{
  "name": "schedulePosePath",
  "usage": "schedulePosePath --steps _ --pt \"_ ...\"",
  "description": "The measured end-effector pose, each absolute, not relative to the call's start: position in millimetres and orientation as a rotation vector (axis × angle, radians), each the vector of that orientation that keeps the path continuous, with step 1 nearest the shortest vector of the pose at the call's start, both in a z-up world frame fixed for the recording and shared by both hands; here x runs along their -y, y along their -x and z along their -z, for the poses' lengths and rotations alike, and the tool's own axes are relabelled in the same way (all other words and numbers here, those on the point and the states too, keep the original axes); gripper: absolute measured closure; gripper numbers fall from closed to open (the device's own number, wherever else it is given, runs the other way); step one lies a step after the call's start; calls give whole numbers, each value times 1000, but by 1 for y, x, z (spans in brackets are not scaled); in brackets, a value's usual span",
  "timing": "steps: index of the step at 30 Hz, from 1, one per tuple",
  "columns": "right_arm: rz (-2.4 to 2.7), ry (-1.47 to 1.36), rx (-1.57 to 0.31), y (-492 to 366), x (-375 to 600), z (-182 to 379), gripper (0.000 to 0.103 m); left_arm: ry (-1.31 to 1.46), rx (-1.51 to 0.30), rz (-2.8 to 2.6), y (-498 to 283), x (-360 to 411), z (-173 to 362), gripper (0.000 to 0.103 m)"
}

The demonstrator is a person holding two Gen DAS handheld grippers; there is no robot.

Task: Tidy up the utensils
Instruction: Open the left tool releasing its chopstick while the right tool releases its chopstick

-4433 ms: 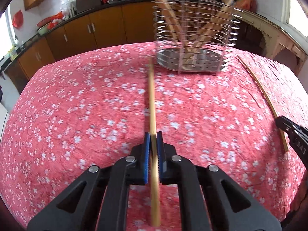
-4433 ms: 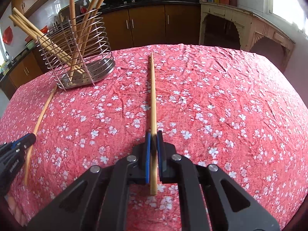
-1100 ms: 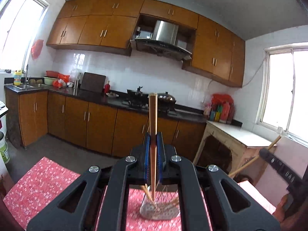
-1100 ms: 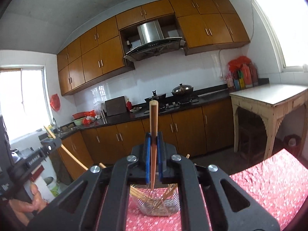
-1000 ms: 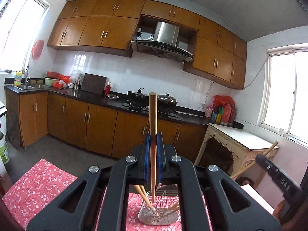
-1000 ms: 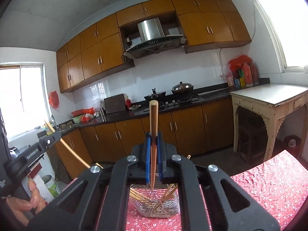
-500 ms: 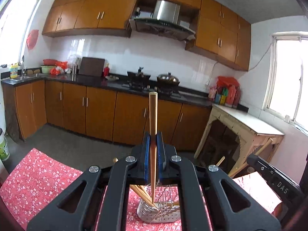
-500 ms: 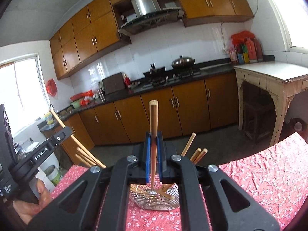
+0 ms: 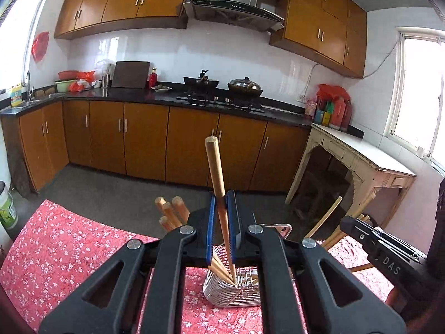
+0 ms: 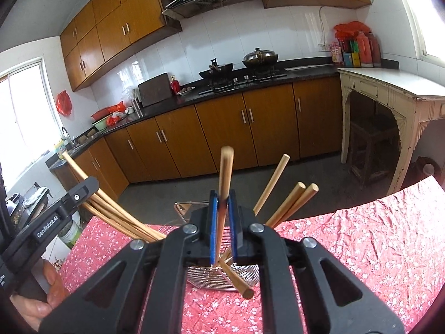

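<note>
Watching the left wrist view first: left gripper (image 9: 221,217) has dropped toward the wire basket (image 9: 222,295) on the red tablecloth (image 9: 69,250). The left chopstick (image 9: 215,167) stood straight between the pads half a second ago; now it leans, with its lower tip down inside the basket. The pads are still pinching it, though the grip looks to be just slackening.

Right wrist view: right gripper (image 10: 222,214) has also come down over the same basket (image 10: 211,277). The right chopstick (image 10: 225,167) has tipped over, its top blurred. The pads stand slightly off it, so I read it as let go and sliding in. The other chopsticks (image 10: 292,203) are already fanned out in the basket.

Meaning: both are at the drop-off. The right one is released and the left one is about to be.
</note>
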State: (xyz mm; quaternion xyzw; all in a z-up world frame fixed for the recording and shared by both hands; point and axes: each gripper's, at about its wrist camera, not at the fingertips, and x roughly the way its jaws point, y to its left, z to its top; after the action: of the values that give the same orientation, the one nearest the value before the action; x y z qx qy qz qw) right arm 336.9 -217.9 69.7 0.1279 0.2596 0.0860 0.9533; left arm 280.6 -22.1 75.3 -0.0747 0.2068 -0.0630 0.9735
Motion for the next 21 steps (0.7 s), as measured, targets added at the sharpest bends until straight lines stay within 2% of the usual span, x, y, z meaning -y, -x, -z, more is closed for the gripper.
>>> schedulePosePath --steps 2,3,7,10,21 --pt "-168 -266 -520 -334 221 -71 82 148 -415 125 -279 20 -77 94" --pt "-157 -271 -514 -333 223 -72 74 148 -411 119 -278 18 -78 93" --pt "-137 -285 -485 -324 230 -79 62 168 -396 110 -274 11 -85 74" --pt "-125 -289 -459 -315 235 -85 57 171 -387 99 -269 7 -88 66" --pt "-112 -259 -344 -259 242 -115 43 197 -339 69 -236 -13 -108 58"
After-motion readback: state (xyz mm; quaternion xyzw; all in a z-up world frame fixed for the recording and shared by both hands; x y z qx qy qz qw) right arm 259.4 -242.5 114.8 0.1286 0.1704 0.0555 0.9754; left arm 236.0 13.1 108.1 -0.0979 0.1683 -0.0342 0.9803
